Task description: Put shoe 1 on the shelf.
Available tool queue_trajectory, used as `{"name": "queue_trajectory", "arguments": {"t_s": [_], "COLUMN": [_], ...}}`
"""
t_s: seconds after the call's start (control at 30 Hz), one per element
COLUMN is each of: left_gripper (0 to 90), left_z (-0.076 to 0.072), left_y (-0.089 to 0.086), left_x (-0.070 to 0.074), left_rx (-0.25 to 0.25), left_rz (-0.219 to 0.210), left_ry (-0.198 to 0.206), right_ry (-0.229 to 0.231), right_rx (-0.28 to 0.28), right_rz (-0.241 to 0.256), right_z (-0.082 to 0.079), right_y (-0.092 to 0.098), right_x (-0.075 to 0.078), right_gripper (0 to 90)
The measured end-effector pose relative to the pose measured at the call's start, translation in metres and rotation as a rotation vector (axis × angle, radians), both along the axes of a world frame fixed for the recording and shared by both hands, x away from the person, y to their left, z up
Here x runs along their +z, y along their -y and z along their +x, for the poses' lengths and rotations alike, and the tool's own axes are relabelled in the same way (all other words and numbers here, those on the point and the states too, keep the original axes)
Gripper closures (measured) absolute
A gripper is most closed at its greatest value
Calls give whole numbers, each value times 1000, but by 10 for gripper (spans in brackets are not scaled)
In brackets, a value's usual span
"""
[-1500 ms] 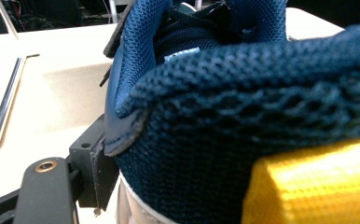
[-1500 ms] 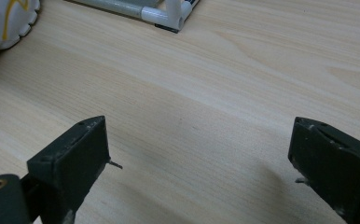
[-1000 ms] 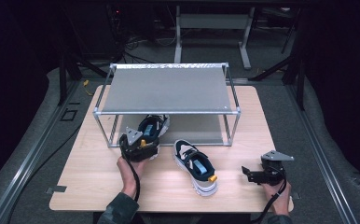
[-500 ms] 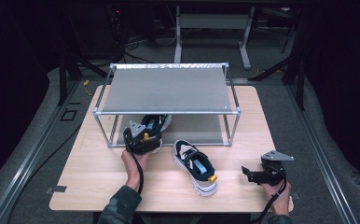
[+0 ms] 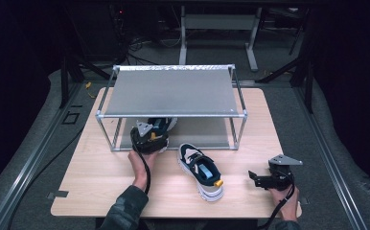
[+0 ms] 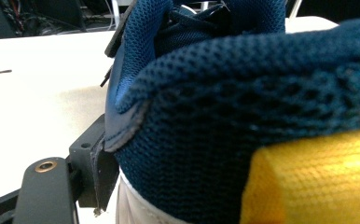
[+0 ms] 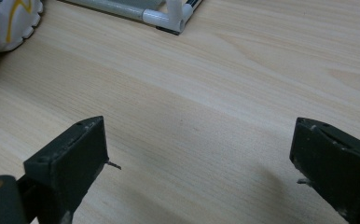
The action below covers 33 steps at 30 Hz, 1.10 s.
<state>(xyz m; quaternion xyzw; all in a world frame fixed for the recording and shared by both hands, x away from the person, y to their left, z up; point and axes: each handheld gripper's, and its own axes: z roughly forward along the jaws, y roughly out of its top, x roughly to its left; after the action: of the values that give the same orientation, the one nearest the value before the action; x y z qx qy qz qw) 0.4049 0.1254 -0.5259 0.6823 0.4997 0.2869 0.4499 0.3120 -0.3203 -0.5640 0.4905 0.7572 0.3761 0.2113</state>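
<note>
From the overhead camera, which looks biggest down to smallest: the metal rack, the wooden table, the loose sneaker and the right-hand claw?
1. Light wooden table
2. Grey metal-framed shoe rack
3. White and navy sneaker lying on the table
4. Black right claw, somewhat smaller than the sneaker

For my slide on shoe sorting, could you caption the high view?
Left hand-held gripper slides a blue shoe under the rack; its mate waits beside the open right hand-held gripper.
</note>
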Motion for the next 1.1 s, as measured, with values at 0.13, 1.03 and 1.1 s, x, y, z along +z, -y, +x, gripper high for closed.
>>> {"name": "queue_trajectory", "arguments": {"t_s": [0.13,1.03,1.1], "left_gripper": [217,199,197], "left_z": [3,42,45], "left_y": [3,31,32], "left_x": [-4,-32,-32], "left_rx": [16,210,211], "left_rz": [13,102,105], "left_ry": [4,-99,-104], "right_ry": [-1,-1,-14], "right_rx": [1,1,8], "right_rz": [0,2,-2], "right_z": [0,0,0], "right_y": [0,0,1], "right_x": [0,0,1], "right_gripper": [35,37,37]}}
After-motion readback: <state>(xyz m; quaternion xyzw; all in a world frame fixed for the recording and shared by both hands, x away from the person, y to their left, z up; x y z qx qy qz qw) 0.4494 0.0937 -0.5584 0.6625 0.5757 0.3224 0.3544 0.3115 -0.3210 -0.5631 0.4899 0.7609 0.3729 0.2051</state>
